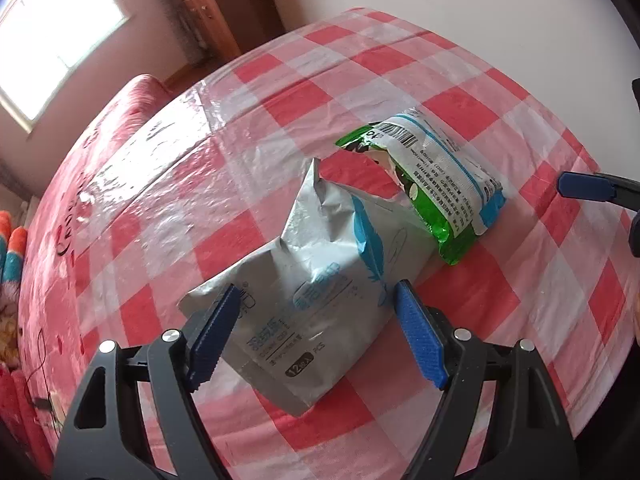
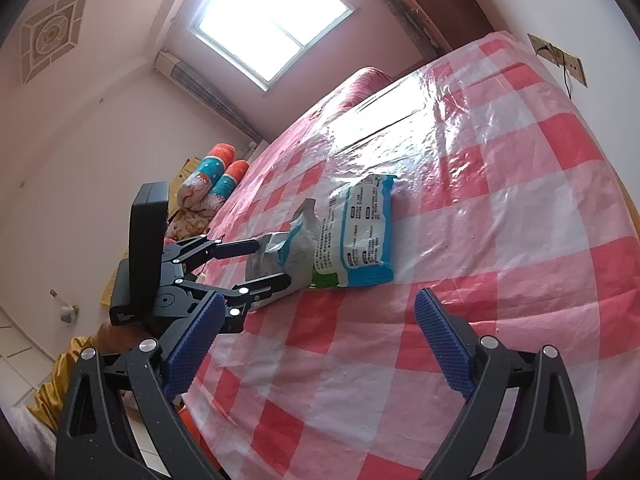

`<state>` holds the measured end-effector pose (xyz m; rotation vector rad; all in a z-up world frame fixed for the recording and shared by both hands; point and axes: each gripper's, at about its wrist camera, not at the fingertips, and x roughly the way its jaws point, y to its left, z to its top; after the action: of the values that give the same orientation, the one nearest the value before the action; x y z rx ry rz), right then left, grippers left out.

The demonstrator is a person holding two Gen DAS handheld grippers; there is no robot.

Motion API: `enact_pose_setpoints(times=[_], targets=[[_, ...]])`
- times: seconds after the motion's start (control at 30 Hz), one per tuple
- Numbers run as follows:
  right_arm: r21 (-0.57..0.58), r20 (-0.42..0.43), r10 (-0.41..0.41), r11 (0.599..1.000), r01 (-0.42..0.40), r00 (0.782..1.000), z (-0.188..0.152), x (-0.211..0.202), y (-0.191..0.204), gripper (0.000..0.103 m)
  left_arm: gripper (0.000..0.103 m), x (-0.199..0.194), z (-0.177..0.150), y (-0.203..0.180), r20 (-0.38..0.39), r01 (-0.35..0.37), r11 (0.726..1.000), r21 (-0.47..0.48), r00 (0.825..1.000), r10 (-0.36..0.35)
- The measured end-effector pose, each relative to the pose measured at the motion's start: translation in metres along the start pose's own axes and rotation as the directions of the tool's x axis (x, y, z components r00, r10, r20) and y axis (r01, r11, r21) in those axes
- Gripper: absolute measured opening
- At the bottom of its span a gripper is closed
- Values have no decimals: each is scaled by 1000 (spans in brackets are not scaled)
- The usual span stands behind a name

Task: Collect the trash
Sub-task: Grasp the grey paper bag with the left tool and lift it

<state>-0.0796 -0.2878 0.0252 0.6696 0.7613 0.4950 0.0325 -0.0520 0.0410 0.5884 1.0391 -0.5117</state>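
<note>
left wrist view, left tongs (image 1: 316, 330) open, straddling grey packet (image 1: 304, 300)

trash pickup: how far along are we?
Done: nothing that these views show; no bin or bag is in sight. In hand: the left gripper is open, its fingers straddling the grey wipes pouch without pinching it. The right gripper is open and empty. Left: the grey pouch and the green-and-white wrapper both lie on the checked tablecloth.
</note>
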Motion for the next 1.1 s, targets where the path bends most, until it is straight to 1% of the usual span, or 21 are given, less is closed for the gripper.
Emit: enact_pose_setpoints(times=[0.03,0.07,0.1,0.13,0.23,0.27,0.37,0.43,0.5,0.57,0.63,0.7,0.77,0.8,0.9,0.97,1.1], targets=[[4,-1,1,1000,-1,1000,1,0,-3,94,80,1,0,1,-4,18,1000,2,1000,-18],[8,-3,1,1000,-1,1000,1,1,-5,94,80,3,1,3,-14,51,999,1,999,-51],[9,-3,1,1000,-1,1000,1,1,-5,94,86,3,2,3,-18,66,998,3,998,-66],[9,-4,0,1000,0,1000,0,0,-6,94,87,4,2,4,-21,81,997,9,997,-80],[10,-5,2,1000,-2,1000,0,-2,-7,95,87,3,3,0,-26,96,994,52,995,-94],[10,-7,1,1000,-1,1000,-1,-2,-7,95,88,3,4,-2,-27,93,993,66,995,-92],[9,-11,1,1000,0,1000,-1,-2,-8,95,88,7,8,-6,-40,37,991,130,999,-32],[7,-13,-1,1000,1,1000,-1,-2,-8,95,89,8,11,-7,-39,12,985,170,999,-6],[8,-16,-1,1000,1,1000,-1,-1,-6,94,92,9,15,-6,-35,-20,979,202,999,28],[11,-18,-1,1000,1,1000,-2,0,-6,95,95,12,19,-9,-32,-53,964,260,997,64],[11,-20,-2,1000,2,1000,-2,0,-5,95,95,16,20,-10,-47,-42,951,306,997,59],[11,-23,-3,1000,3,1000,-1,1,-4,95,97,23,22,-10,-79,-16,946,323,996,43],[10,-26,-4,1000,4,1000,0,2,-4,94,99,25,25,-4,-79,-9,953,304,996,35],[11,-27,-5,1000,5,1000,0,2,-4,95,99,28,26,3,-89,24,963,267,996,0],[12,-29,-7,1000,7,1000,0,3,-3,94,99,32,25,19,-95,90,981,172,993,-75],[12,-31,-10,1000,11,999,1,3,-3,95,99,32,21,24,-79,103,986,135,993,-92],[0,-44,-26,1000,26,999,1,7,-1,95,98,33,11,36,-28,122,992,20,992,-121]])
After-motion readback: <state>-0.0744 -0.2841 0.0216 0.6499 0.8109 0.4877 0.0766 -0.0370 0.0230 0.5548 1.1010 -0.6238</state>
